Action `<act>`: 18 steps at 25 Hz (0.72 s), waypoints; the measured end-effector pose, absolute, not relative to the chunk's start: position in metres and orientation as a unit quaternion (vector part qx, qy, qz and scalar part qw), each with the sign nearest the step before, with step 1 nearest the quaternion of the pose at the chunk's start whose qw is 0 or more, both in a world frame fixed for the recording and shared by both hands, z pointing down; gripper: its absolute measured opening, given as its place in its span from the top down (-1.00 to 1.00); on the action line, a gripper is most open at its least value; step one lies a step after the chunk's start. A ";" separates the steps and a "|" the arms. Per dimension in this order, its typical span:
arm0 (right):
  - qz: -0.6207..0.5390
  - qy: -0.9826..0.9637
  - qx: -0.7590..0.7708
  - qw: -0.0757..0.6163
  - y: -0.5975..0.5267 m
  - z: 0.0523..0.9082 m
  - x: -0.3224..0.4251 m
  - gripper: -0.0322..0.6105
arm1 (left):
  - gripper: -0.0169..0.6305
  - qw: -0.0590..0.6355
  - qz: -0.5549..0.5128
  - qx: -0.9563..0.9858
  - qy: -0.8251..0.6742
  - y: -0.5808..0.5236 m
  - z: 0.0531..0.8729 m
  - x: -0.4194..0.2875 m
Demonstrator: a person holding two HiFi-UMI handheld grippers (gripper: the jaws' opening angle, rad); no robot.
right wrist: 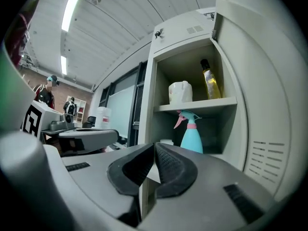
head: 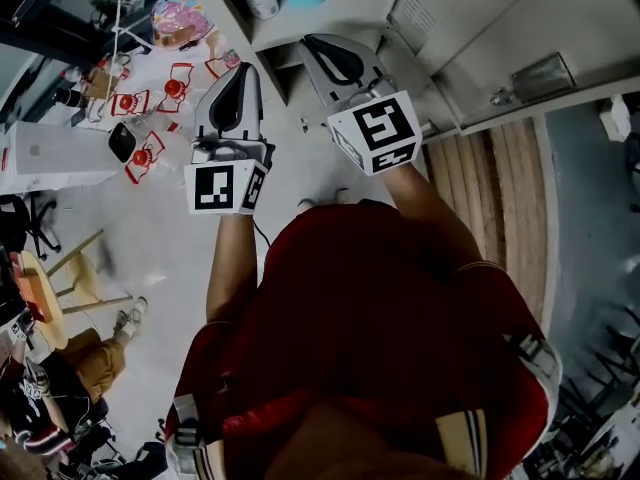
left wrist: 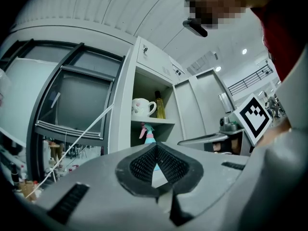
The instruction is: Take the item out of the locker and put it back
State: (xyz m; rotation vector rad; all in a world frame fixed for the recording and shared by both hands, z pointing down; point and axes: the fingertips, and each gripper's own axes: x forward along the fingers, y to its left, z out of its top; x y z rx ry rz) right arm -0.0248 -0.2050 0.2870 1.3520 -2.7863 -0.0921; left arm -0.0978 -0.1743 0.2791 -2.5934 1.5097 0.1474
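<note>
Open grey sheet-metal locker [right wrist: 183, 30], flat shelf [right wrist: 192, 105] inside, vent slots on the side panel. Room has a ribbed white ceiling [right wrist: 96, 42] with strip lights, a pale smooth floor [head: 160, 238] and a wooden slat strip [head: 490, 198] by the locker foot. Teal plastic spray bottle [right wrist: 191, 137] with a pink trigger stands upright under the shelf. On the shelf are a white mug [right wrist: 180, 92] and a yellow oil bottle [right wrist: 210, 81]. Left gripper [left wrist: 157, 146] and right gripper [right wrist: 155, 144] have ribbed black fingers pressed together, holding nothing, short of the locker.
</note>
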 end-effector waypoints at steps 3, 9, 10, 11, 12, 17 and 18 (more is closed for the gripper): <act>-0.039 -0.904 0.426 0.012 -0.195 0.288 -0.027 0.90 | 0.93 0.069 0.047 -0.861 0.502 -0.168 0.278 -0.096; -0.042 -0.914 0.404 -0.004 -0.176 0.293 -0.036 0.90 | 0.93 0.068 0.040 -0.859 0.505 -0.159 0.279 -0.098; -0.040 -0.915 0.402 -0.008 -0.173 0.293 -0.036 0.90 | 0.93 0.068 0.038 -0.859 0.506 -0.157 0.279 -0.098; -0.038 -0.915 0.401 -0.011 -0.171 0.293 -0.035 0.90 | 0.93 0.067 0.036 -0.858 0.507 -0.156 0.279 -0.098; -0.037 -0.915 0.401 -0.013 -0.169 0.294 -0.034 0.90 | 0.93 0.066 0.034 -0.858 0.508 -0.155 0.279 -0.098; -0.033 -0.915 0.402 -0.011 -0.166 0.296 -0.031 0.90 | 0.93 0.060 0.031 -0.858 0.509 -0.154 0.279 -0.099; -0.033 -0.915 0.402 -0.011 -0.166 0.297 -0.032 0.90 | 0.93 0.060 0.031 -0.858 0.509 -0.154 0.279 -0.100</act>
